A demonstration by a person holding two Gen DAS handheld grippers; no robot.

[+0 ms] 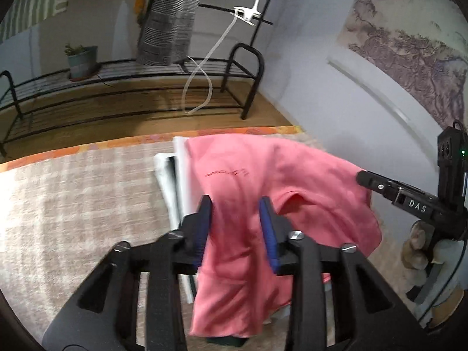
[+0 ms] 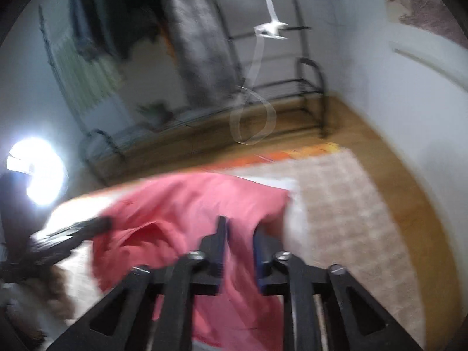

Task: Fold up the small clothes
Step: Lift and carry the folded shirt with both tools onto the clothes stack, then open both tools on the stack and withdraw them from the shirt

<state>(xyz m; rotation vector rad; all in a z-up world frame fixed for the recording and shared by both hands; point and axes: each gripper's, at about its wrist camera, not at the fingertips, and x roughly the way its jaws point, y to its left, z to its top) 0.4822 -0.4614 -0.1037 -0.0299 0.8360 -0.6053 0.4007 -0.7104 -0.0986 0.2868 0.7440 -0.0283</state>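
Note:
A pink garment (image 1: 263, 175) lies draped over a stack of white folded clothes (image 1: 180, 175) on a beige checked rug (image 1: 73, 199). My left gripper (image 1: 235, 204) hovers over its near part with the jaws apart; the pink cloth shows in the gap and is not pinched. The right gripper (image 1: 362, 177) reaches in from the right, its tip at the garment's right edge. The right wrist view is blurred: the pink garment (image 2: 181, 204) lies under my right gripper (image 2: 239, 228), whose jaws stand apart above the cloth. The left gripper (image 2: 99, 223) comes in from the left.
A black metal rack (image 1: 117, 87) stands on the wooden floor beyond the rug, holding a potted plant (image 1: 82, 61). A grey woven cloth (image 1: 172, 20) and a white clip lamp (image 1: 247, 13) hang from it. A pale wall (image 1: 336, 93) closes the right side.

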